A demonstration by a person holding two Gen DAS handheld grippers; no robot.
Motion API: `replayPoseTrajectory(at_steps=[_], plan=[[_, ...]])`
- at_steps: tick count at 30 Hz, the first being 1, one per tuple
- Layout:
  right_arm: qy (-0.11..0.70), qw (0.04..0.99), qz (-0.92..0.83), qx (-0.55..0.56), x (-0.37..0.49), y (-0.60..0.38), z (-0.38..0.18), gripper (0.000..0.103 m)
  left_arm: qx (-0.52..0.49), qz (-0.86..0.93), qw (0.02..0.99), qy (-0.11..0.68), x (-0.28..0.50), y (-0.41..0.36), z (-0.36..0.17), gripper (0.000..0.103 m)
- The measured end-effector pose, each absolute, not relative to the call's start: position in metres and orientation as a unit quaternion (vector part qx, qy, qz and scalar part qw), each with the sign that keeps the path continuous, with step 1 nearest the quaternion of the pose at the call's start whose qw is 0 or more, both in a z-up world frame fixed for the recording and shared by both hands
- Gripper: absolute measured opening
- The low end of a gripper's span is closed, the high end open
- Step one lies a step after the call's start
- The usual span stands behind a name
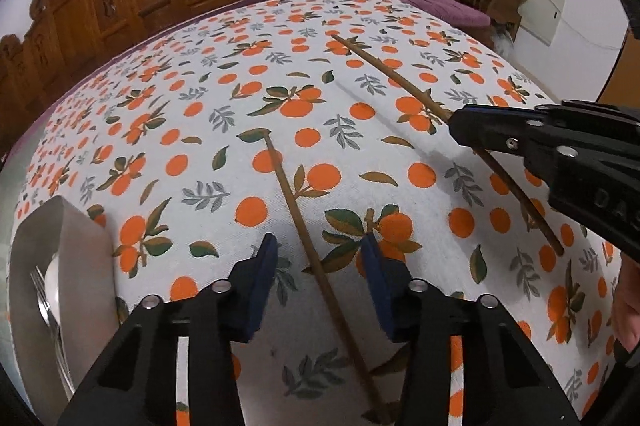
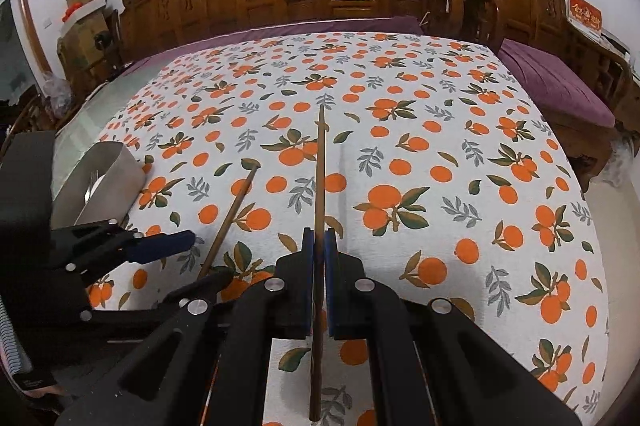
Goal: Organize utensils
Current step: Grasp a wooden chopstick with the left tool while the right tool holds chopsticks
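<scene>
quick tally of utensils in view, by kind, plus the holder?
Chopsticks: 2, one on the cloth between the left gripper's open jaws, one clamped in the right gripper
Forks: 1, in the holder
Holder: 1, metal
Total: 4. Something white in the holder beside the fork can't be identified.

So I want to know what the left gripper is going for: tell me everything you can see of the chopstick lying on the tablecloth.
The chopstick on the cloth is a thin, straight, brown stick, wood by its look. It lies flat on the orange-print tablecloth, apart from the second chopstick. The left gripper straddles its near part with blue pads either side, not pressing on it. Its near end reaches the cloth's near edge.
</scene>
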State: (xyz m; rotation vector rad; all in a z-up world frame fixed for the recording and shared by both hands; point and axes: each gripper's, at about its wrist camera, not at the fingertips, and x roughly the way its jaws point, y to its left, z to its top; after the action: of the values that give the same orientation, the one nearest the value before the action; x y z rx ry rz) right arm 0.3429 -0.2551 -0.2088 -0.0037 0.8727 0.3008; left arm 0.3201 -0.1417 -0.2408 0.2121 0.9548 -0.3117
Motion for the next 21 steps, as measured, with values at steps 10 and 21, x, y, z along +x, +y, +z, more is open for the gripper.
replayPoseTrajectory(at_steps=[10,21], plan=[[0.422,0.894,0.151,-0.006,0.342,-0.250,-0.209,0.006,0.070,-0.147,0.870,0.466,0.326,-0.127,-0.243,0.008],[0.416,0.894,0.167,-0.013,0.338,-0.238,-0.204,0.006,0.066,-0.149,0.870,0.466,0.310,-0.106,-0.236,0.005]])
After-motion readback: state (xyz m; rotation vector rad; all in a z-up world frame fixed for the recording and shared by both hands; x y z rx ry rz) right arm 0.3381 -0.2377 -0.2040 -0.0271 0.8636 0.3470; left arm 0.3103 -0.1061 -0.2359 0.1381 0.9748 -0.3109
